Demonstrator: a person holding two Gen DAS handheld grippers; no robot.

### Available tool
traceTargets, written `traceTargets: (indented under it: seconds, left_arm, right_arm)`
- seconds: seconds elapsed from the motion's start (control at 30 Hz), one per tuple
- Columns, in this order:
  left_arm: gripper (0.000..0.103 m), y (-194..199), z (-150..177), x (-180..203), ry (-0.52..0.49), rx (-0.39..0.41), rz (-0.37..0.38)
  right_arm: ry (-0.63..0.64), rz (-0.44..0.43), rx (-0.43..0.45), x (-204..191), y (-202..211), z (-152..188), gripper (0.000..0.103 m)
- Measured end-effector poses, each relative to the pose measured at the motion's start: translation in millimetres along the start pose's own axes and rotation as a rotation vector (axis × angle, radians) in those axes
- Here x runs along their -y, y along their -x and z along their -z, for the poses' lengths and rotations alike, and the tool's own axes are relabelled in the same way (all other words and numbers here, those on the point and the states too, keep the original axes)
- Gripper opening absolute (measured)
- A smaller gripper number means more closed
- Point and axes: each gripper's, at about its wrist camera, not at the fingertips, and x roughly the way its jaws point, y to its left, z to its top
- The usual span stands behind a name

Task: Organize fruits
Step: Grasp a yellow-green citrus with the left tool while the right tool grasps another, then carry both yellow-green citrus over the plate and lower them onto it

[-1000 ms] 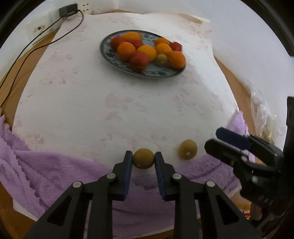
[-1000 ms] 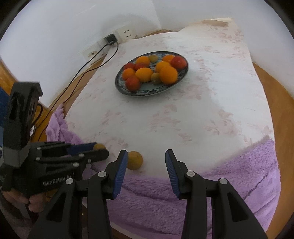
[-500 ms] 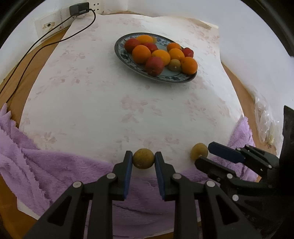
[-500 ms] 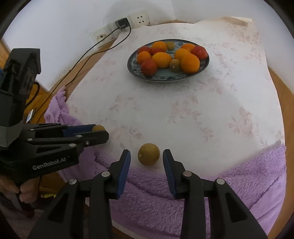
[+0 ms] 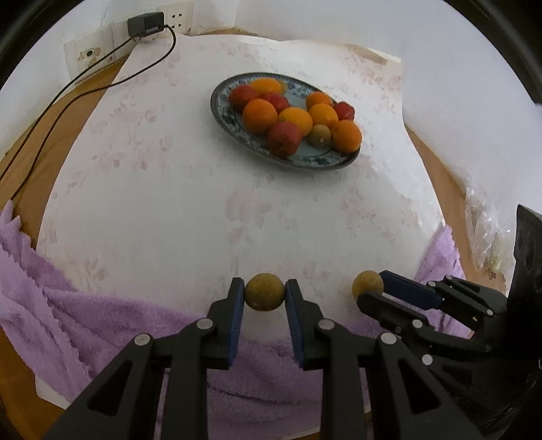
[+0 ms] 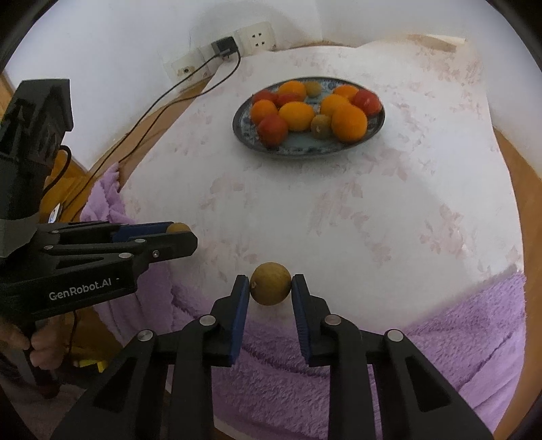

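Note:
A blue patterned plate [image 5: 223,116] at the far middle of the white floral cloth holds several oranges, red fruits and small brown-green fruits; it also shows in the right wrist view [image 6: 240,130]. My left gripper [image 5: 265,291] is shut on a brown-green fruit [image 5: 265,291] near the cloth's front edge. My right gripper [image 6: 270,285] is shut on a second brown-green fruit [image 6: 270,283]. In the left wrist view that second fruit [image 5: 366,283] sits at the right gripper's tip. In the right wrist view the left gripper's fruit [image 6: 178,227] shows at the left.
A purple towel [image 6: 440,325] lies along the front edge of the cloth. A black cable [image 5: 84,84] runs from a wall socket [image 5: 145,23] along the wooden floor at the left. A clear plastic bag [image 5: 487,237] lies at the right.
My right gripper moved in around the second fruit and closed on it. My left gripper kept its fruit, and the plate now looks nearer in both views.

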Motion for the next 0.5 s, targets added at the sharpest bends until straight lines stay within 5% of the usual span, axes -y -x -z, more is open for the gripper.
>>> traceTargets:
  seconds: [0.5]
  left_arm:
    - [0.025, 10.3, -44.5, -5.0, -0.039, 0.096, -0.015]
  right_arm:
    - [-0.012, 0.034, 0.067, 10.8, 14.4, -29.0, 0.027]
